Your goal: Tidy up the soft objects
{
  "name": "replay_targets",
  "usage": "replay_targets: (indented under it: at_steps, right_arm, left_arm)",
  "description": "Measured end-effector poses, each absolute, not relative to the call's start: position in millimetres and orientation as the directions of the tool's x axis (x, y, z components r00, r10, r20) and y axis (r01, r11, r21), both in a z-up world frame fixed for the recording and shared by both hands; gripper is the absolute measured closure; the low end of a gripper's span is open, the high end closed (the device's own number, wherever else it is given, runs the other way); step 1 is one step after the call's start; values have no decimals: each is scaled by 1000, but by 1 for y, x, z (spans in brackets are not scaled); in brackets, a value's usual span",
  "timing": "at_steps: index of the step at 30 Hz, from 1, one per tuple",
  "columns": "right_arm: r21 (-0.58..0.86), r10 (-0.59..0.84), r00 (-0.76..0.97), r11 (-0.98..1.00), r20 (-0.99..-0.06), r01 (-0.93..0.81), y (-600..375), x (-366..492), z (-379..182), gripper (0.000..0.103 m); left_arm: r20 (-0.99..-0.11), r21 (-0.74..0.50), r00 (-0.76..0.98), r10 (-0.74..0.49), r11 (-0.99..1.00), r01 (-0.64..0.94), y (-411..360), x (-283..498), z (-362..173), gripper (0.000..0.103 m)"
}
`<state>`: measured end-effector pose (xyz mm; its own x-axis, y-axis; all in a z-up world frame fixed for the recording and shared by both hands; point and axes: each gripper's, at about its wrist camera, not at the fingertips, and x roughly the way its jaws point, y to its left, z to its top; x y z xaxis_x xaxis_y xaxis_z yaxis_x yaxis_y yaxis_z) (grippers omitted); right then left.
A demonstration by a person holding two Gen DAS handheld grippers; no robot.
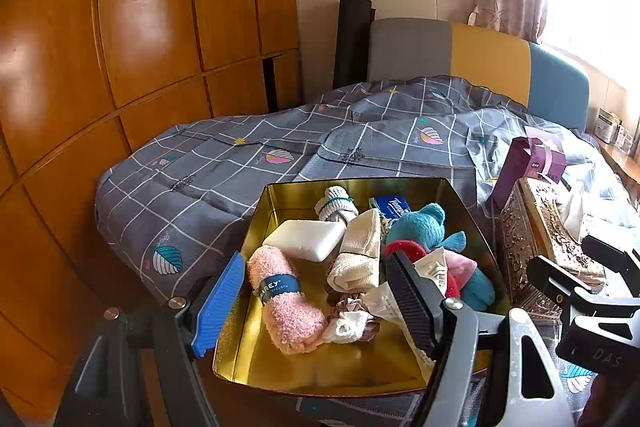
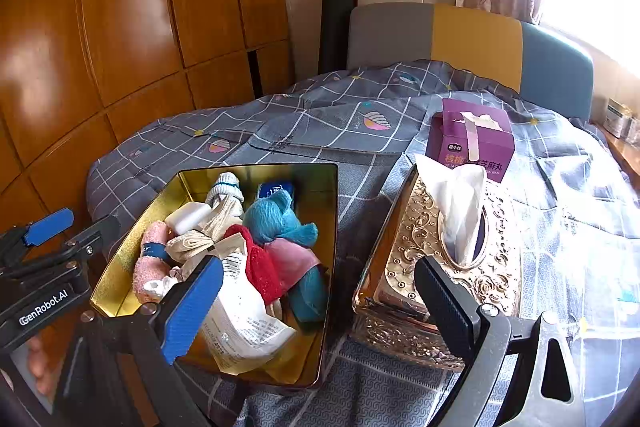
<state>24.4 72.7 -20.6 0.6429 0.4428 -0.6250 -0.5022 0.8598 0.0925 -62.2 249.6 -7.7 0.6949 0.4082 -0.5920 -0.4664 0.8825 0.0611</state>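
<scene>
- The gold tin sits on the grey checked bedspread and serves as the landmark here; all the soft things lie inside it.
- Left of the tin's near left wall, the left gripper hangs with its jaws spread wide and nothing between the pads; the blue finger is outside the tin's left rim, the black one over the tin's middle.
- Just inside the tin's left wall lies a pink fluffy cloth roll with a dark blue paper band around it.
- Behind the roll, toward the tin's far wall, is a white sponge block, and beyond that a grey-white rolled sock.
- In the tin's middle a cream folded cloth leans, with pale scrunchies at its near end.
- A white printed packet lies at the tin's near edge.
- Toward the tin's right wall lie a red cloth, a pink cloth and a teal plush toy; a blue tissue pack stands at the far wall.
- The right gripper is open and empty, straddling the tin's right wall.
- Right of the tin, close beside it, stands an ornate gold tissue box; a purple carton is behind that.
</scene>
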Motion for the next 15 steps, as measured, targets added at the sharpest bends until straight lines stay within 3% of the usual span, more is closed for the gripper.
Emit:
replay_targets:
  at_steps: [15]
  right_arm:
    - [91,440,643,861,-626,-500,71,23,-21,6]
  left_arm:
    - [-595,50,693,408,879,-475,248,-64,-8,28]
